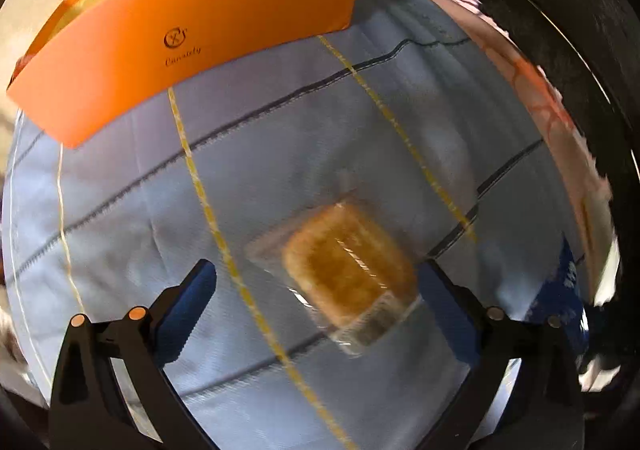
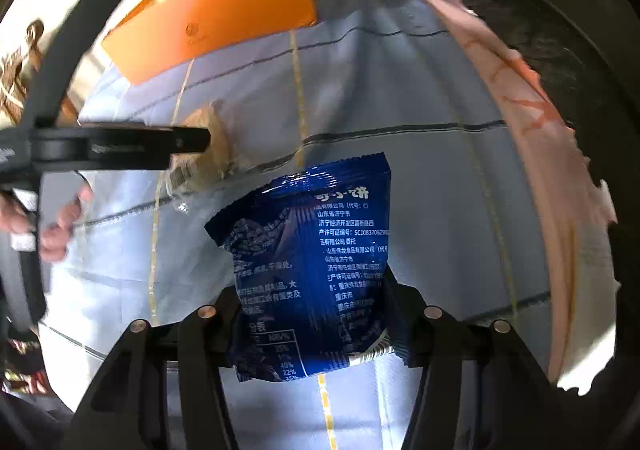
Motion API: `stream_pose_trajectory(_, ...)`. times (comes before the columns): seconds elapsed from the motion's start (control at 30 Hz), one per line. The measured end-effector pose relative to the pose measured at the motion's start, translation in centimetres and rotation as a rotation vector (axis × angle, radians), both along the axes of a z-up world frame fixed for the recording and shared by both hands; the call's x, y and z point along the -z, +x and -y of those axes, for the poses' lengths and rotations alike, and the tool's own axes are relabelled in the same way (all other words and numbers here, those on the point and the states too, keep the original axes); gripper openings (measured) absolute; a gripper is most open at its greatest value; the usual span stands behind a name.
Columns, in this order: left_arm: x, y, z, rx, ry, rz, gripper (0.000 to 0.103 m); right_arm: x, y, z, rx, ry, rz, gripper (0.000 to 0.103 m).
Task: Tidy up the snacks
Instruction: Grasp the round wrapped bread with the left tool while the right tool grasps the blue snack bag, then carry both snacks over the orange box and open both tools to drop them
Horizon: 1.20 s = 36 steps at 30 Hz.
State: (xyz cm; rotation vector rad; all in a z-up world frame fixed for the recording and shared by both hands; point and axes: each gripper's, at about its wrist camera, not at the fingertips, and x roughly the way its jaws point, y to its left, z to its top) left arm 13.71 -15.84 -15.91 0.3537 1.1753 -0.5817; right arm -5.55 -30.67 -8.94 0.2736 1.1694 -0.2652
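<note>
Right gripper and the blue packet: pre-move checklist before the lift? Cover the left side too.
1. Blue snack packet between the right gripper fingers: ok.
2. Pads firmly pressing the packet: cannot tell; they sit against its sides.
3. Left gripper jaws wide apart over the clear-wrapped pastry: ok.
4. Pastry centred between the left fingers: not ok; it lies toward one finger.
5. Orange box open at the top, snacks already inside: ok.
6. Way across the blue cloth to the box free of other things: ok in both views.
</note>
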Motion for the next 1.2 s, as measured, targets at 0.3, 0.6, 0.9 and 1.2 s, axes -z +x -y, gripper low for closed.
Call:
stream_pose_trajectory(0.3, 3.5, 0.2, 3.2, -0.171, 0.04, -0.106, 0.093, 0.2, -1.7, 0.0, 0.001, 0.008, -0.002, 0.056)
stream_pose_trajectory(0.6, 1.3, -1.1, 1.8, -0.09, 0.013, 0.017, 0.057, -0.7, -1.2, 0.6, 0.025, 0.02, 0.018, 0.056)
stream_pose_trajectory(0.9, -10.1, 3.7, -5.8, -0.254, -0.103, 0.212, 0.056, -7.9, 7.5, 2.4, 0.127, 0.037, 0.27, 0.056)
stream_pose_trajectory(1.2, -19.3, 14.8, -6.7, -0.282, -0.091, 0.426, 0.056, -14.4, 25.8, 2.6, -0.048, 0.06, 0.349, 0.056)
